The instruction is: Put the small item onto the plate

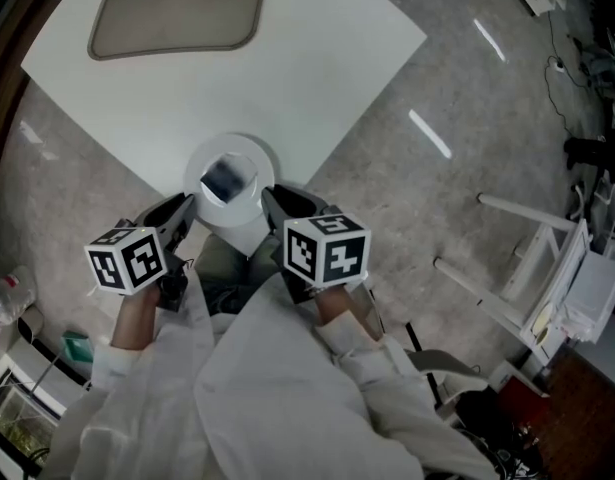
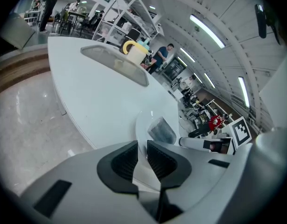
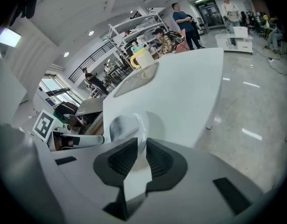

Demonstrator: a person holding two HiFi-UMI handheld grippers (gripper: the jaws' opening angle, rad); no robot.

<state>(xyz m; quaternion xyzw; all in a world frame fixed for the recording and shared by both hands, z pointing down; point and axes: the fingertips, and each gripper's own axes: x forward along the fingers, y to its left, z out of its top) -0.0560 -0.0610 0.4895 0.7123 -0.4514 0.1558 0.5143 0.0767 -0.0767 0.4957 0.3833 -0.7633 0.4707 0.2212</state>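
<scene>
We judge the step in hand to be steadying the loaded plate. To do it well we should keep both grips even, hold the plate level and move the two sides together, so that nothing slides off.

Nearest us, the left gripper [image 2: 142,154] and the right gripper [image 3: 142,154] each stand nearly closed, with the white rim of the plate [image 1: 201,160] running between their pads. We read both as clamped on that rim, though the wide-angle views leave the contact a little uncertain.

The small item [image 1: 224,180], a greyish packet, already lies in the middle of the plate. The plate sits at the near corner of the white surface [image 1: 297,68]. Farther off on that surface lies a beige tray [image 1: 177,8].
</scene>
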